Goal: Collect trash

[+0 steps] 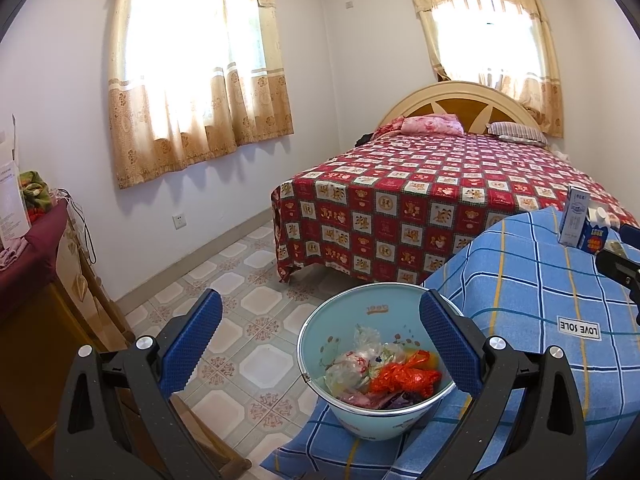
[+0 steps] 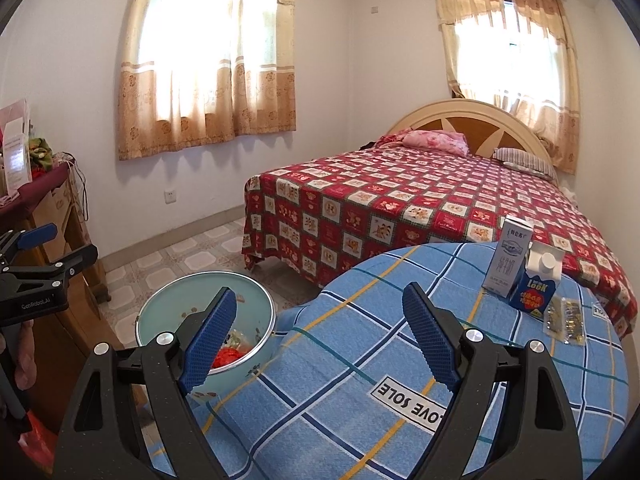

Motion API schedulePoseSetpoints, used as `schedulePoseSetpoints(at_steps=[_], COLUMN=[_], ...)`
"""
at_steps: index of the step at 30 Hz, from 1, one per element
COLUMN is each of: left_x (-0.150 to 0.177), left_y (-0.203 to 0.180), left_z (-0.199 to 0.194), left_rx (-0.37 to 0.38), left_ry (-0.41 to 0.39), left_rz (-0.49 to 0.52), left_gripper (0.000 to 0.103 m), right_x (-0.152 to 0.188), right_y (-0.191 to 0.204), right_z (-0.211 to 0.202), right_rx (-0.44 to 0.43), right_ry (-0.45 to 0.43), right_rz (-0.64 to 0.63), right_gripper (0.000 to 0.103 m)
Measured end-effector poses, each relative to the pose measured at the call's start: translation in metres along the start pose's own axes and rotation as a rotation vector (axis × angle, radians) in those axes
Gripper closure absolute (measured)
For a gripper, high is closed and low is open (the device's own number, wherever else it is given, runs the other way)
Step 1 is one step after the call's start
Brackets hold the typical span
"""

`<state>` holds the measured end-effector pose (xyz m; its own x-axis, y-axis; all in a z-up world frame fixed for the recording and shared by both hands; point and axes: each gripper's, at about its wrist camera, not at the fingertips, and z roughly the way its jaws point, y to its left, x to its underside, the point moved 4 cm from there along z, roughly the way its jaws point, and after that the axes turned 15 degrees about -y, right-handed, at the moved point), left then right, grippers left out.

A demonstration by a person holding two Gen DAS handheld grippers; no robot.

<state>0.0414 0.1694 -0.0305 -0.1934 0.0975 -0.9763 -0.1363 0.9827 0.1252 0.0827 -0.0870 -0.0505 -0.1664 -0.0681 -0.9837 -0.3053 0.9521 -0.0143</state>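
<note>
**Both grippers empty over the blue-checked table; bucket at its edge**

Left gripper (image 1: 320, 344) hovered over the trash bucket (image 1: 320, 320), fingers spread wide, nothing between the blue pads (image 1: 192, 344). The bucket, pale blue with a metal rim, sat beside the edge of the table on its floor side. Inside: crumpled clear plastic bags (image 1: 352, 364), an orange-red plastic bag (image 1: 404, 378), pinkish scraps at the bottom.

Right gripper (image 2: 318, 334) hung above the blue checked tablecloth (image 2: 360, 300), fingers likewise wide apart and holding nothing. A "LOVE SOLE" label (image 2: 408, 400) on the cloth lay just under the right-hand finger.

Trash on the table, far right corner as seen from the right wrist: a tall white-and-blue milk carton (image 2: 508, 264) standing upright; touching it, a shorter blue carton (image 2: 536, 286) with a white screw cap, also upright; just beside that, a flat clear packet (image 2: 564, 320) with gold bits inside, lying on the cloth. All three stood well apart from the bucket.

Behind the table: a bed (image 2: 400, 208) with a red patchwork cover. A wooden cabinet (image 1: 48, 320) stood left of the bucket.
</note>
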Motion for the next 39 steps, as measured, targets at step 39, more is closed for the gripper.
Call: schedulePoseSetpoints(at_steps=[39], left_x=[0.014], left_y=[-0.005], left_z=[0.013], left_rx=[0.004], left_ry=[0.038], left_rz=[0.001], left_gripper=[0.006], right_x=[0.008], right_y=[0.002], right_z=[-0.003], right_rx=[0.004], right_ry=[0.009], right_rz=[0.002], right_gripper=[0.018])
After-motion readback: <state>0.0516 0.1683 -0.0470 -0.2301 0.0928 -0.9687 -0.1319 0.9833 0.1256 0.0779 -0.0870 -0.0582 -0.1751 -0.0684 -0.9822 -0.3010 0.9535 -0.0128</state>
